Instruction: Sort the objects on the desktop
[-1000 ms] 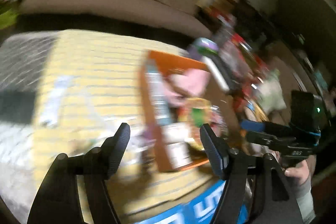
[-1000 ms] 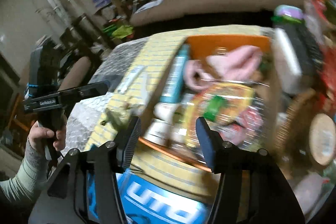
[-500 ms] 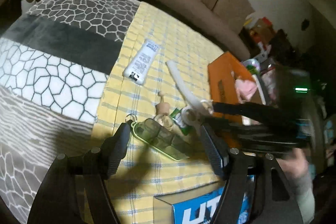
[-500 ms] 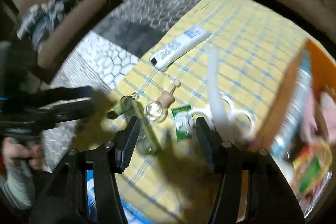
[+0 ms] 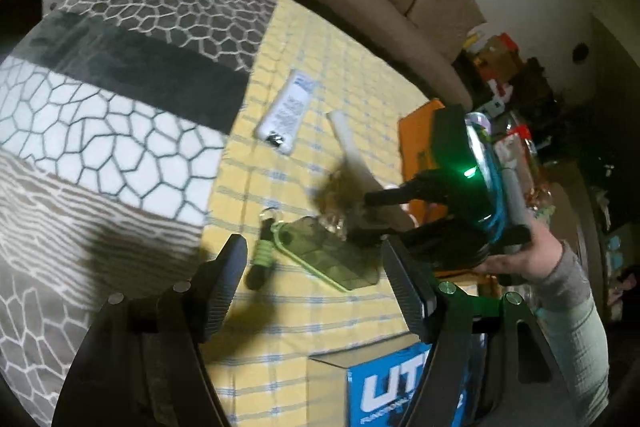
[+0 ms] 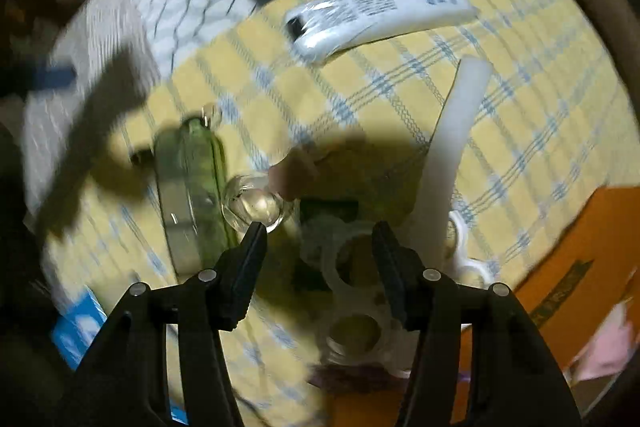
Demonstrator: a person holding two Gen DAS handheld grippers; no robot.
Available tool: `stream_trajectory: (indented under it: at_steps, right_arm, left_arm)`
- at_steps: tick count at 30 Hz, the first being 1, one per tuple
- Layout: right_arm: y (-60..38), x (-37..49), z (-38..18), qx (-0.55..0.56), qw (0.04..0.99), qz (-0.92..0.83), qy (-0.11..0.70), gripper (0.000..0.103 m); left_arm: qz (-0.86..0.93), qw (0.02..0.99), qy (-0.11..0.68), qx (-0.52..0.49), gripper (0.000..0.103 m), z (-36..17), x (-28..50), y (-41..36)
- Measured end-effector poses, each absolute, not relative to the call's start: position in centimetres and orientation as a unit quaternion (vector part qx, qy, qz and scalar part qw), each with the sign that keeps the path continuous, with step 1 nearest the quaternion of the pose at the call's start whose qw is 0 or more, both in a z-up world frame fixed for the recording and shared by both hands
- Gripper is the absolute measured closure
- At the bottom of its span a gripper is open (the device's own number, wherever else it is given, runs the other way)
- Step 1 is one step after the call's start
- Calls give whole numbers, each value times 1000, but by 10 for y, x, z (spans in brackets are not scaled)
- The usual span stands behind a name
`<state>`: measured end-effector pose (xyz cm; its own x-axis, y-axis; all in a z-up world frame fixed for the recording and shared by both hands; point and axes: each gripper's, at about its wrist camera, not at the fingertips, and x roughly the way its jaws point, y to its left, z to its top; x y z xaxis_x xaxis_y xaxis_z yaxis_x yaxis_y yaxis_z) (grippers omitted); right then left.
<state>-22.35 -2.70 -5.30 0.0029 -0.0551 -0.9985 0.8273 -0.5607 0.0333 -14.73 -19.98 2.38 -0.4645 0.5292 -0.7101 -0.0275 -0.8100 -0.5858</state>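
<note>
Black grippers (image 5: 312, 279) with silver screws; grey ribbed sleeve (image 5: 576, 319).

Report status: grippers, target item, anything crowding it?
Right hand-held gripper open, pointing down over white scissors. Left hand-held gripper open, nothing held, hovering near green case. Small glass bottle close beside right gripper's fingertip.

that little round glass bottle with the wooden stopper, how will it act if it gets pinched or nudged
The glass bottle looks clear and smooth, so it may slip between hard pads. Its body looks rounded, so a nudge would probably roll it across the yellow checked cloth. Being thin glass with a wooden stopper, it is likely light but breakable.
</note>
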Motion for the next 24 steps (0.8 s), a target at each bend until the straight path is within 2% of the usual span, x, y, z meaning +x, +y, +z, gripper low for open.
stream_trajectory:
  at_steps: [2, 5, 12, 17, 20, 23, 24]
  right_arm:
    - [-27, -221, -54, 620, 346, -623, 330, 50]
    - [-25, -215, -63, 611, 312, -597, 417, 52]
    - [-34, -205, -48, 534, 340, -637, 439, 51]
    - [-32, -228, -55, 500, 274, -674, 469, 51]
    - [-15, -256, -43, 515, 239, -712, 413, 52]
    - [-1, -258, -18, 536, 312, -722, 306, 52]
    - [-3, -254, -17, 539, 320, -721, 297, 51]
  left_arm:
    - [818, 173, -256, -486, 30, 27, -146, -197]
    - [818, 178, -256, -484, 29, 30, -144, -194]
    - [814, 178, -261, -487, 29, 29, -146, -192]
    - [814, 177, -254, -492, 29, 27, -149, -189]
    - [815, 177, -253, -490, 29, 28, -149, -190]
    - [816, 177, -255, -488, 29, 29, -150, -192]
    - [815, 177, -256, -488, 29, 28, -150, -191]
